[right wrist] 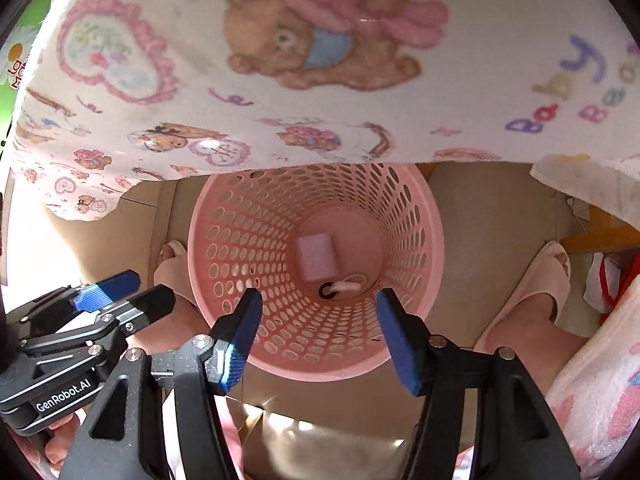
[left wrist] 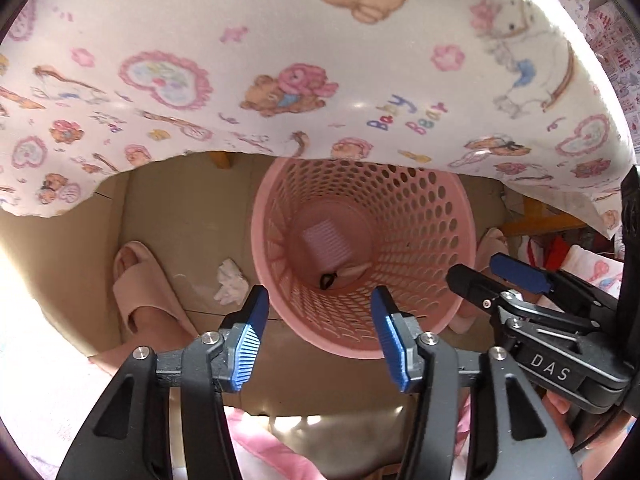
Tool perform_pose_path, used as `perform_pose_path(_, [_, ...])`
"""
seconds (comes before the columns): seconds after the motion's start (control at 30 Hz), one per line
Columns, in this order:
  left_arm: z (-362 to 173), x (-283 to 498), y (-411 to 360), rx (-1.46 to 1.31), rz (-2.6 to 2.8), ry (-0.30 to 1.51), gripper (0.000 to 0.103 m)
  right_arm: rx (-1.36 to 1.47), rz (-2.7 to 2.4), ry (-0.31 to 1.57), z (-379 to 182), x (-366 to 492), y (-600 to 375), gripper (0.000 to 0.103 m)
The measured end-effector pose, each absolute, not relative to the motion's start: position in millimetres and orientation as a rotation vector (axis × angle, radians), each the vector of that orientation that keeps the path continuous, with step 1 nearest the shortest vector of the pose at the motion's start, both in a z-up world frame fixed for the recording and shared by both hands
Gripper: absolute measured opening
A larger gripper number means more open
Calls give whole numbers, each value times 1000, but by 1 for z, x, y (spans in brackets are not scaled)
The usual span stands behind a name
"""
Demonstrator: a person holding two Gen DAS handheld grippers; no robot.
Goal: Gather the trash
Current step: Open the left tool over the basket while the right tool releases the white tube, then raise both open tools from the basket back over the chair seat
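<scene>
A pink perforated basket (left wrist: pixel 424 224) (right wrist: pixel 236 240) stands on the floor below both grippers. On its bottom lie a pale ribbed rectangular piece (left wrist: pixel 326 240) (right wrist: pixel 316 256) and a small whitish item with a black ring (left wrist: pixel 340 276) (right wrist: pixel 344 286). A crumpled white tissue (left wrist: pixel 230 284) lies on the floor left of the basket. My left gripper (left wrist: pixel 319 300) (right wrist: pixel 152 286) hangs open over the basket's near rim, with nothing between its fingers. Beside it, my right gripper (right wrist: pixel 318 300) (left wrist: pixel 478 268) is also open and empty above the basket mouth.
A tablecloth printed with bears and hearts (left wrist: pixel 320 60) (right wrist: pixel 320 120) overhangs the far side of the basket. A person's feet in pink slippers (left wrist: pixel 136 292) (right wrist: pixel 544 276) stand on either side of it. Red and white items (right wrist: pixel 608 276) lie at the right.
</scene>
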State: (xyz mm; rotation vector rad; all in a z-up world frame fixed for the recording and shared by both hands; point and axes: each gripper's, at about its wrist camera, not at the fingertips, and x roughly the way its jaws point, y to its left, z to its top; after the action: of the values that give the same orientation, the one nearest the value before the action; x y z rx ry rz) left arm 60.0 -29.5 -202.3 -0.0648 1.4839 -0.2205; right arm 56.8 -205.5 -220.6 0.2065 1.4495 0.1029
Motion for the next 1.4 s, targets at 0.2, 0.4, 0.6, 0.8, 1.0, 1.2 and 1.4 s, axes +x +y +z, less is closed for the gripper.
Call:
perform_pose_path(0.2, [-191, 59, -18, -21, -117, 1458, 53, 108, 33, 1360, -205, 54, -197, 72])
perform_pose_path(0.4, [-164, 63, -9, -43, -113, 1383, 62, 53, 13, 1236, -172, 50, -194, 77])
perform_pose_path(0.6, [-127, 55, -10, 38, -94, 1230, 70, 21, 24, 1110, -131, 41, -190, 78])
perform_pose_path(0.8, [-89, 52, -5, 23, -91, 1058, 79, -6, 57, 973, -88, 29, -184, 83])
perform_pose_path(1.0, [-57, 47, 7, -29, -91, 904, 89, 12, 54, 876, -58, 21, -196, 86])
perform_pose_path(1.2, [-40, 38, 12, -27, -48, 777, 98, -7, 35, 809, -44, 14, -201, 86])
perform_pose_path(1.4, [-25, 30, 10, 19, -29, 717, 100, -20, 44, 755, -26, 13, -201, 88])
